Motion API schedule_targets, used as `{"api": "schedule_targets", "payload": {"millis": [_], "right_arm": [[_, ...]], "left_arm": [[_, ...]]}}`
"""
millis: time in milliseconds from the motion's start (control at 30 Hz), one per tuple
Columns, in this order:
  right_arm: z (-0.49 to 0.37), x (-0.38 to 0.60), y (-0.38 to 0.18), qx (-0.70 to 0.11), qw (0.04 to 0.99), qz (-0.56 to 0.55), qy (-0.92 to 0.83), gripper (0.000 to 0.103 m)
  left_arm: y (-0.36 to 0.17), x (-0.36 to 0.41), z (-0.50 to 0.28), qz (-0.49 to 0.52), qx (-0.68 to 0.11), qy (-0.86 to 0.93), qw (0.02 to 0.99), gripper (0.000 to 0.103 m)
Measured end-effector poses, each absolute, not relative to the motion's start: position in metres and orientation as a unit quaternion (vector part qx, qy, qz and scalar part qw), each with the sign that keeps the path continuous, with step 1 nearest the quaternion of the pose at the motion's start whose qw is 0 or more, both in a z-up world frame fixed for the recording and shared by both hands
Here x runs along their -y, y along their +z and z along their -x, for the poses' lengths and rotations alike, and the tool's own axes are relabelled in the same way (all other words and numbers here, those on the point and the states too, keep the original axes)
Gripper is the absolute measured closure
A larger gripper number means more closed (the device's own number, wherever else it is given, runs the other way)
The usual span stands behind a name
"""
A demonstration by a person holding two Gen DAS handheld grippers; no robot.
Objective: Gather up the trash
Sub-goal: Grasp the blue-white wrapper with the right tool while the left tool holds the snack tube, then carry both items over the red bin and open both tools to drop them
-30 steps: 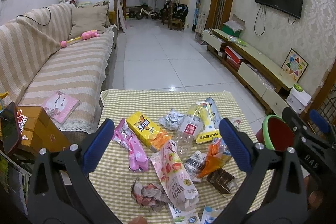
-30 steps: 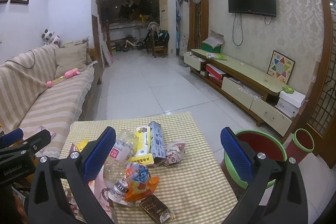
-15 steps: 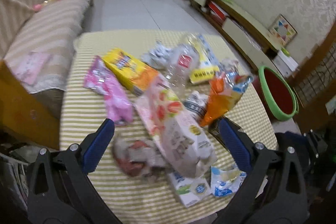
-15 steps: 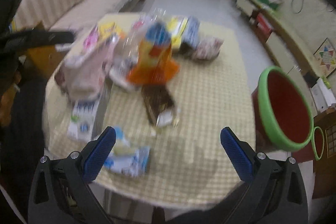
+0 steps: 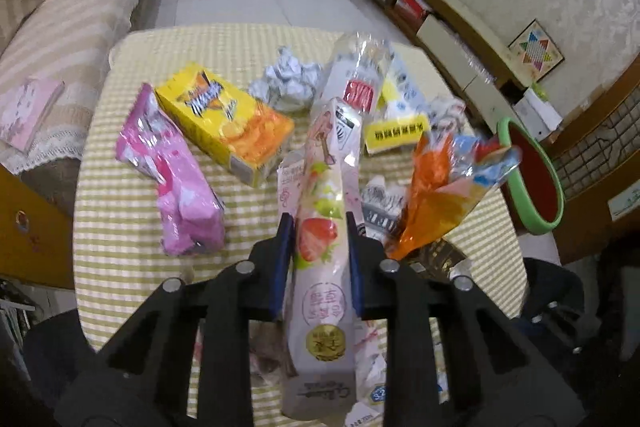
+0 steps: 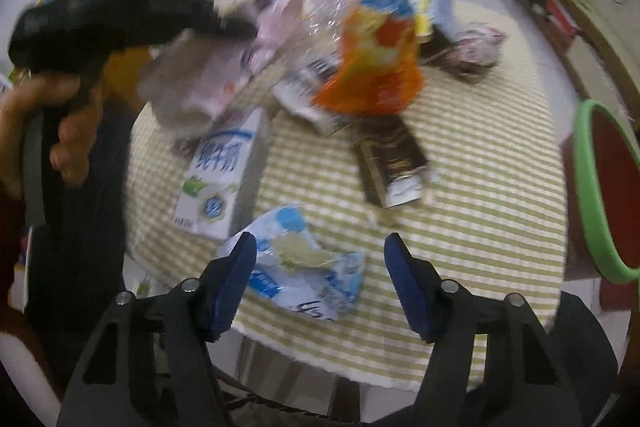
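Observation:
My left gripper (image 5: 318,227) is shut on a pale pink strawberry snack bag (image 5: 324,235) and holds it above the checked table (image 5: 120,195). The same bag (image 6: 200,83) shows lifted in the right wrist view, under the left gripper's body (image 6: 120,19). My right gripper (image 6: 320,251) is open, its fingers either side of a crumpled blue-and-white wrapper (image 6: 304,267) near the table's front edge. A red bin with a green rim (image 5: 532,179) stands to the right of the table; it also shows in the right wrist view (image 6: 608,191).
On the table lie a yellow box (image 5: 224,123), a pink bag (image 5: 176,175), foil (image 5: 288,83), a plastic bottle (image 5: 356,75), an orange bag (image 6: 372,59), a dark packet (image 6: 392,163) and a milk carton (image 6: 224,175). A sofa (image 5: 60,27) stands at the left.
Both grippers have dropped towards the table. My left gripper has shut on the strawberry bag and raised it. My right gripper has narrowed and come down around the blue-and-white wrapper.

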State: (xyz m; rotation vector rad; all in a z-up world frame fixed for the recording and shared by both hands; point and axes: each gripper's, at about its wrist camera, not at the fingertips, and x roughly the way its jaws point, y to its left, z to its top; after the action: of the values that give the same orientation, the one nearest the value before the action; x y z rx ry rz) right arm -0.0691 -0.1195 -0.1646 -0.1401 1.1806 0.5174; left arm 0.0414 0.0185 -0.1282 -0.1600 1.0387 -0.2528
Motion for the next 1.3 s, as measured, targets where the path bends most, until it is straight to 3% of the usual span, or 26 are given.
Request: {"api": "schedule_targets", "payload": {"millis": [100, 167, 333, 400, 467, 600, 1000, 1300], "right_arm": [[0.068, 0.113, -0.172, -0.56, 0.785, 0.075, 0.256, 0.033], [0.068, 0.108, -0.179, -0.568, 0.777, 0.094, 0.255, 0.02], [0.066, 0.099, -0.197, -0.589, 0.754, 0.126, 0.26, 0.019], [0.066, 0.094, -0.2, -0.588, 0.752, 0.137, 0.263, 0.032], [0.065, 0.094, -0.2, -0.592, 0.749, 0.131, 0.269, 0.069], [0.064, 0.101, -0.194, -0.588, 0.753, 0.103, 0.275, 0.083], [0.052, 0.196, -0.097, -0.485, 0.855, -0.031, 0.181, 0.084], [0.037, 0.341, -0.073, -0.376, 0.912, -0.159, -0.049, 0.084]], "left_arm": [[-0.117, -0.019, -0.035, 0.068, -0.477, -0.122, 0.868, 0.079], [-0.11, -0.019, -0.033, 0.069, -0.469, -0.122, 0.872, 0.079], [-0.096, -0.018, -0.029, 0.076, -0.449, -0.13, 0.881, 0.079], [-0.092, -0.017, -0.028, 0.074, -0.445, -0.132, 0.883, 0.079], [-0.089, -0.015, -0.027, 0.076, -0.441, -0.133, 0.884, 0.079], [-0.084, -0.011, -0.03, 0.077, -0.436, -0.135, 0.886, 0.079], [-0.05, 0.015, -0.031, 0.089, -0.395, -0.168, 0.899, 0.079], [-0.048, 0.137, -0.054, 0.054, -0.391, -0.295, 0.87, 0.079]]}}
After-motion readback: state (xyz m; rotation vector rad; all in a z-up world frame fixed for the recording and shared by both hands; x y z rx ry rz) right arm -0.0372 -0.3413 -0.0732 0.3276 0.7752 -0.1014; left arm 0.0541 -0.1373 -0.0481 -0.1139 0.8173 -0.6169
